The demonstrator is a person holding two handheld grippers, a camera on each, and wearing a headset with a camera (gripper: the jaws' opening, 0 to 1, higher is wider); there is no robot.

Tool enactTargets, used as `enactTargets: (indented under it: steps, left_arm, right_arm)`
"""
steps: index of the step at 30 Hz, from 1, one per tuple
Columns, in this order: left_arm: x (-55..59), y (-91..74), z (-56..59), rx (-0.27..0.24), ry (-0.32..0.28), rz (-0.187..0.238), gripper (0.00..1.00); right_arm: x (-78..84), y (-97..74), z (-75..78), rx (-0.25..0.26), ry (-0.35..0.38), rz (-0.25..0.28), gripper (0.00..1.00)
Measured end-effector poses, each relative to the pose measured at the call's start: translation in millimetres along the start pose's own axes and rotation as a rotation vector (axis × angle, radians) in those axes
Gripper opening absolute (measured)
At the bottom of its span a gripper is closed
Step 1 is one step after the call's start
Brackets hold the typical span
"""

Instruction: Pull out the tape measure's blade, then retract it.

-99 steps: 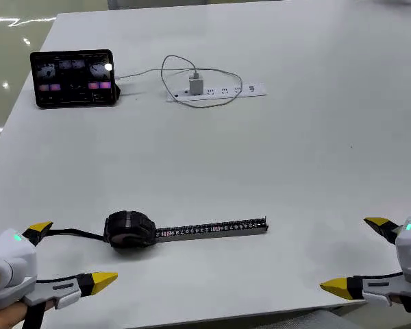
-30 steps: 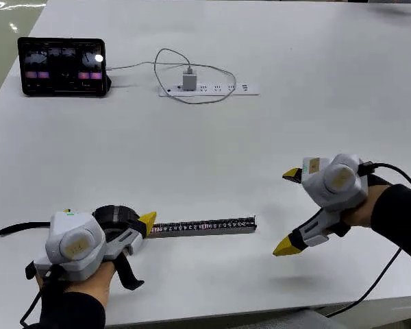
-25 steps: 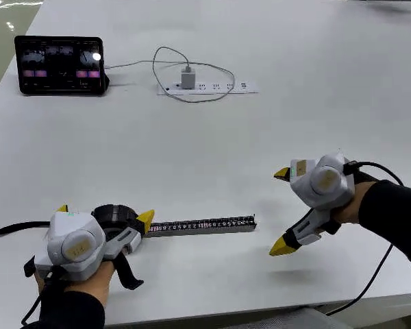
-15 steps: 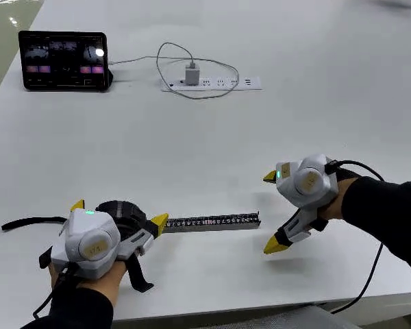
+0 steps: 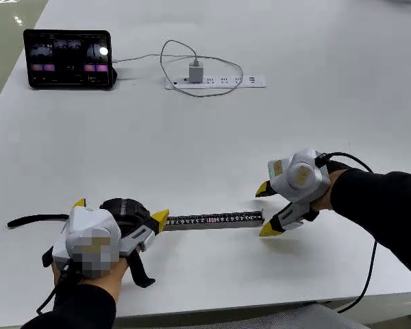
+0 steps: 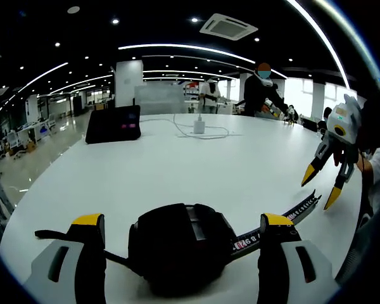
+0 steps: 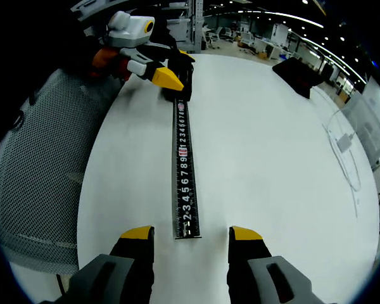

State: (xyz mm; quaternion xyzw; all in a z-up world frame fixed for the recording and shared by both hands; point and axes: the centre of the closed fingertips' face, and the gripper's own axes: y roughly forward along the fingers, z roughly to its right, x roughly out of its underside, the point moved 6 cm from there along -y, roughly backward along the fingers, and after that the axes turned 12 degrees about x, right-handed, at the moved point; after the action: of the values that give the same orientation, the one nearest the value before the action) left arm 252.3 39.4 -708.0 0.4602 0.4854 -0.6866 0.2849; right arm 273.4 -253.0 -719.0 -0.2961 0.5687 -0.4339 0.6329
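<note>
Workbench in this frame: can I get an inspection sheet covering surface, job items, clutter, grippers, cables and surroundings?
Surface: white workbench, smooth.
Job's things: black tape measure case near the front-left edge; blade partly out, flat on the bench; strap trailing left.
Clutter: lit tablet at the far left; power strip with a white charger plugged in.
Grippers: left gripper open, astride the case; right gripper open, jaws either side of the blade's tip.
Cables: white cable loops from charger to tablet; black cable runs from the right gripper off the front edge.
Surroundings: large lit hall, people standing beyond the bench.
</note>
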Motion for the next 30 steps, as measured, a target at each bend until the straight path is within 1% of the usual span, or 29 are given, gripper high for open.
enactTargets:
  steps: [8,10,15,16,19,23,27,28,29,30]
  left_arm:
    - [0.5,-0.4,1.8,0.007,0.005,0.0,0.99]
    - [0.6,-0.3,2.0,0.009,0.002,0.0,0.99]
    - [-0.1,-0.6,1.7,0.008,-0.001,0.007,0.99]
    - [0.0,-0.8,0.8,0.006,-0.003,0.007,0.99]
    - [0.6,-1.2,-0.8,0.001,-0.01,0.004,0.99]
    - [-0.9,-2.2,-1.8,-0.005,-0.014,0.019,0.99]
    - [1.8,-2.7,-3.9,-0.008,-0.01,0.008,0.99]
    - [1.4,-2.9,-4.3,-0.008,-0.009,0.008,0.99]
    - [0.7,-3.3,-5.1,-0.011,-0.012,0.01,0.99]
    - [0.3,-3.5,-5.6,-0.013,-0.023,0.012,0.97]
  right_arm:
    - [0.5,2.4,-4.0,-0.031,-0.012,-0.018,0.27]
    - [1.4,3.7,-4.3,-0.031,-0.022,-0.025,0.25]
    - [0.9,6.4,-5.1,-0.035,-0.016,-0.028,0.19]
    - [0.2,6.6,-4.3,-0.029,-0.016,-0.028,0.18]
    - [-0.3,7.2,-2.5,-0.022,0.009,-0.038,0.12]
    - [0.3,7.1,-3.2,-0.017,0.006,-0.042,0.12]
    - [-0.7,7.3,-4.7,-0.005,0.006,-0.054,0.11]
    - [-1.3,7.2,-5.5,0.004,0.013,-0.063,0.11]
    - [-1.8,7.3,-6.5,0.019,0.04,-0.075,0.11]
    - [-1.6,7.3,-7.0,0.027,0.083,-0.091,0.1]
